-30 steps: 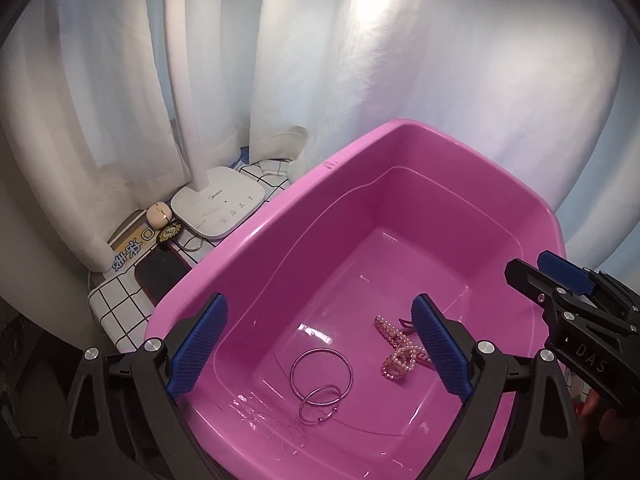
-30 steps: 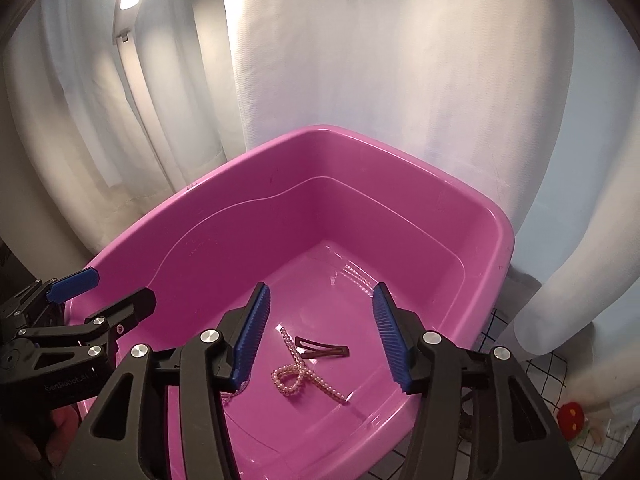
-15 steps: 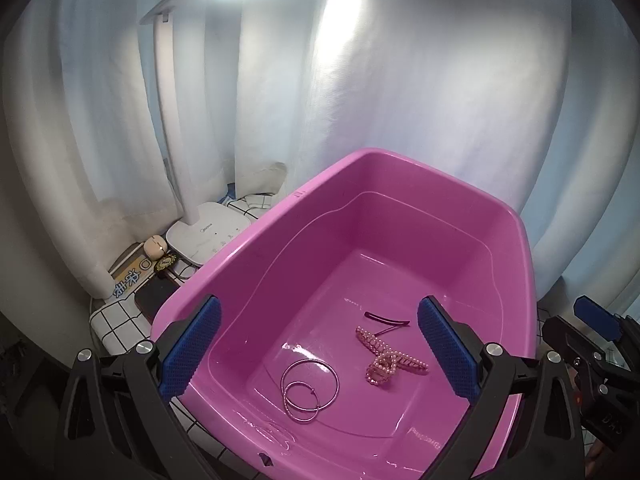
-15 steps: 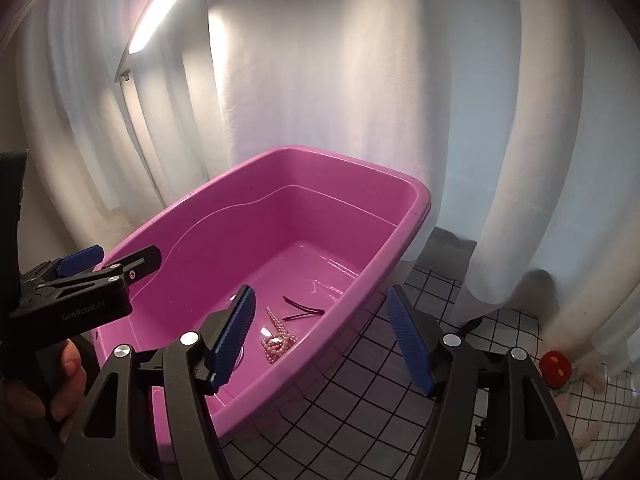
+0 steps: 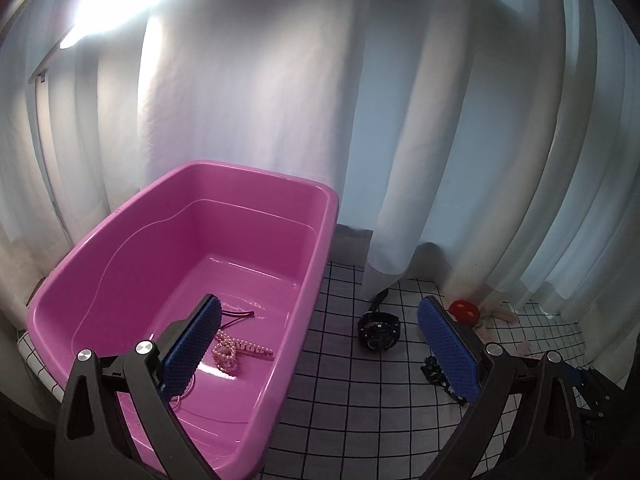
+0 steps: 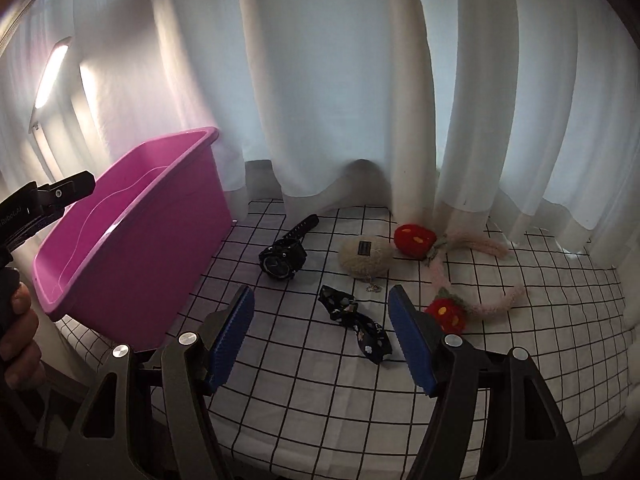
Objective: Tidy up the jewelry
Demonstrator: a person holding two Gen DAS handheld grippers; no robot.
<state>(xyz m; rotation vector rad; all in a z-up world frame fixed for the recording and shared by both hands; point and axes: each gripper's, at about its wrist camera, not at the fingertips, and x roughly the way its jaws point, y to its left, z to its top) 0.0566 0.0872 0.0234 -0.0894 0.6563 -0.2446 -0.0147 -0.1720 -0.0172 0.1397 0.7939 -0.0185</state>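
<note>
A pink tub [image 5: 160, 248] holds a pearl hair clip [image 5: 232, 350] and a black hairpin [image 5: 238, 316]. My left gripper [image 5: 319, 302] hangs open over the tub's right rim, with nothing between its fingers. On the checked cloth [image 6: 320, 380] to the right of the tub [image 6: 132, 240] lie a black watch [image 6: 282, 262], a dark floral bow [image 6: 354, 320], tiny silver earrings [image 6: 374, 288] and a cream fuzzy piece [image 6: 364, 258]. My right gripper [image 6: 321, 292] is open above the bow and touches nothing.
A pink fuzzy headband [image 6: 480, 244] with red strawberries [image 6: 412, 240] lies at the right. White curtains [image 6: 320, 80] hang close behind everything. A lamp [image 6: 50, 72] glows at the upper left. A hand [image 6: 16, 332] holds the left tool at the left edge.
Both views have swung right, away from the tub's inside. The right gripper's jaws stand wider than before. The cloth with the watch, bow and headband has come into view.
</note>
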